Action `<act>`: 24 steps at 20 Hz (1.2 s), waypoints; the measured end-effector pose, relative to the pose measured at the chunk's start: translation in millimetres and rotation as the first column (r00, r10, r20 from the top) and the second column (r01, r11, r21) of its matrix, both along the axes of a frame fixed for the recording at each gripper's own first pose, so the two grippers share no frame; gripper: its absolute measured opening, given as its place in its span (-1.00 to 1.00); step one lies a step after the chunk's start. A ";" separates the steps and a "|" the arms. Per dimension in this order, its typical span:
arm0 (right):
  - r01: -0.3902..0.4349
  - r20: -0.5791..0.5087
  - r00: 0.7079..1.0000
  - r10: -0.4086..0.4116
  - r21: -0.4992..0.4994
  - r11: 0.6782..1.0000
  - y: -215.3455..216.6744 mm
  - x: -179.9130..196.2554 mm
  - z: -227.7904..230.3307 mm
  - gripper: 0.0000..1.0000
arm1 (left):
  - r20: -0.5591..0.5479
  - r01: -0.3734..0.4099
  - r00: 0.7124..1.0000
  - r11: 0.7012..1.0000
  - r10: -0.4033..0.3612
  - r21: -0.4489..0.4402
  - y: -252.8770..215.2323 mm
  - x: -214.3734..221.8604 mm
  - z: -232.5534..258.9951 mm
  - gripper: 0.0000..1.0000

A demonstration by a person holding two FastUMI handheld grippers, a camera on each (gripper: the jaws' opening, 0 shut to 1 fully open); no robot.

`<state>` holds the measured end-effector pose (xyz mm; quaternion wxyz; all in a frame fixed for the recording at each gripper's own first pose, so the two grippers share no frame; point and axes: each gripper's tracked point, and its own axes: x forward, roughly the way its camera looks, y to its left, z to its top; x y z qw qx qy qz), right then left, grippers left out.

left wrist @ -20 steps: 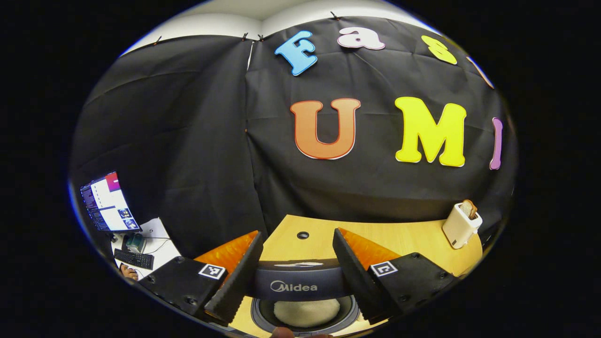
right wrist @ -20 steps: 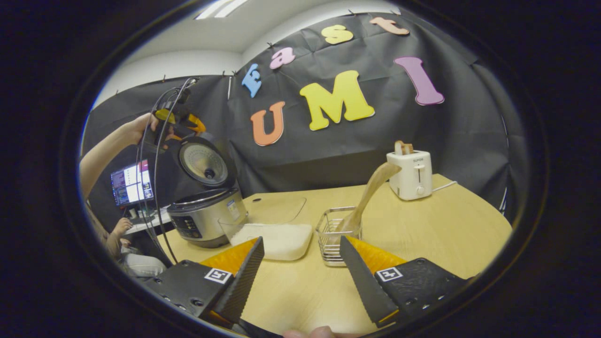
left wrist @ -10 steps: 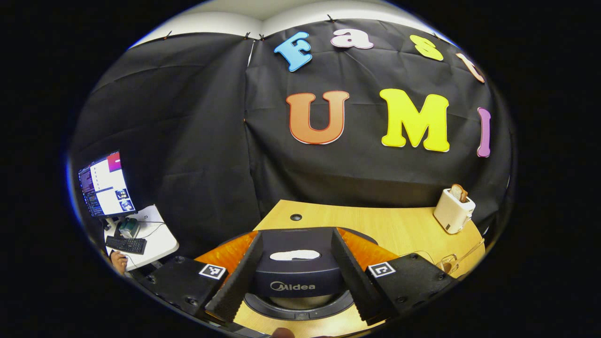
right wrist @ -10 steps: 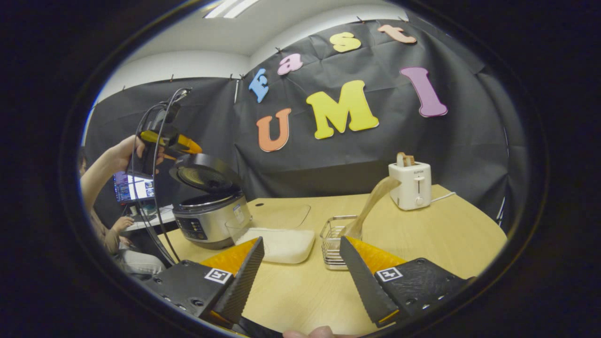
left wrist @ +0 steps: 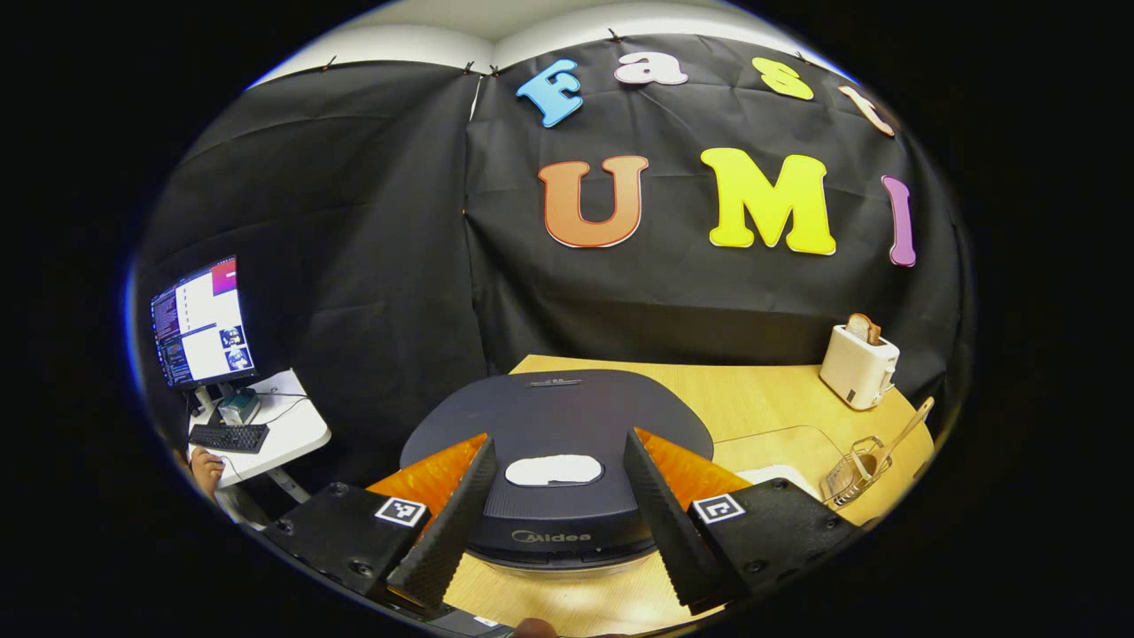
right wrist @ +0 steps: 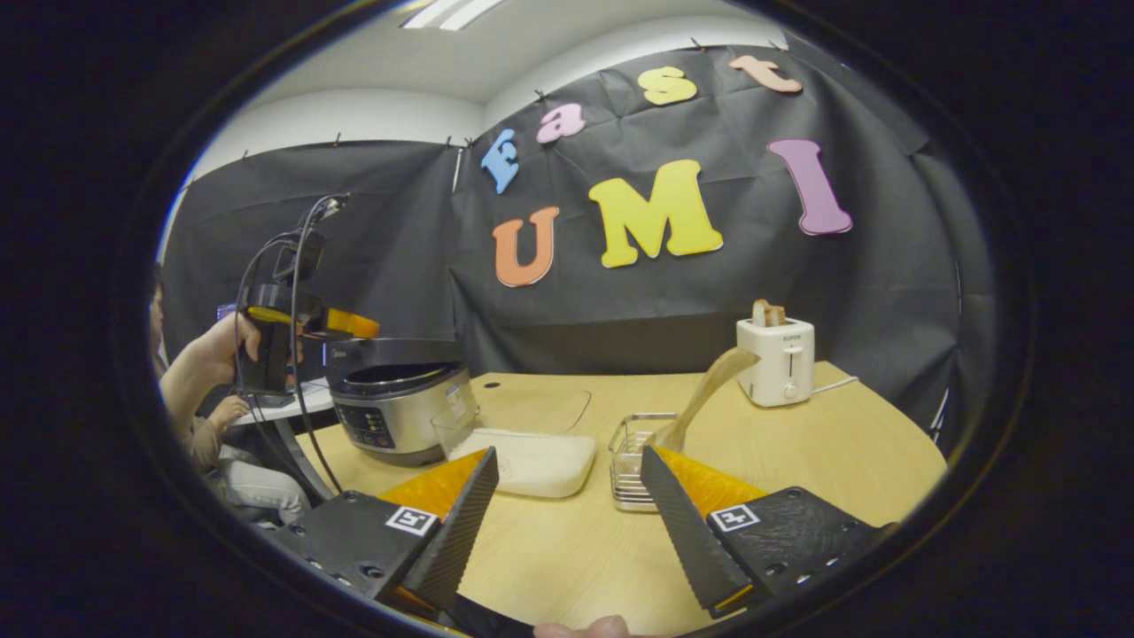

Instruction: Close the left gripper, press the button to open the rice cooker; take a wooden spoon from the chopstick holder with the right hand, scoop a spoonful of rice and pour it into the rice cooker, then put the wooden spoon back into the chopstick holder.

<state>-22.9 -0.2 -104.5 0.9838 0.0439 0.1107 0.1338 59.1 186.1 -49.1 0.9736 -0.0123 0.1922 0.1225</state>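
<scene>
At the left of the right gripper view a hand (right wrist: 213,346) holds the left gripper (right wrist: 341,324) just above the rice cooker (right wrist: 400,415), a round metal-sided pot whose dark lid (left wrist: 558,434) lies down flat in the left gripper view, where that gripper's jaws stand spread to either side of the lid's front, gripping nothing. Moving right along the pale wooden worktop (right wrist: 824,443), a clear rectangular tub holds white rice (right wrist: 532,461), and just beside it the wire chopstick holder (right wrist: 636,456) carries the wooden spoon (right wrist: 704,394), leaning up to the right. At lower centre the right gripper (right wrist: 567,523) has its ridged jaws wide apart and empty, above the worktop.
</scene>
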 end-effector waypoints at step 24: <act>0.091 -0.048 0.995 -0.090 0.010 0.996 -18.8 16.7 -15.7 0.82 | 0.127 -0.028 0.992 0.999 0.023 0.036 -2.9 -12.2 -27.0 0.80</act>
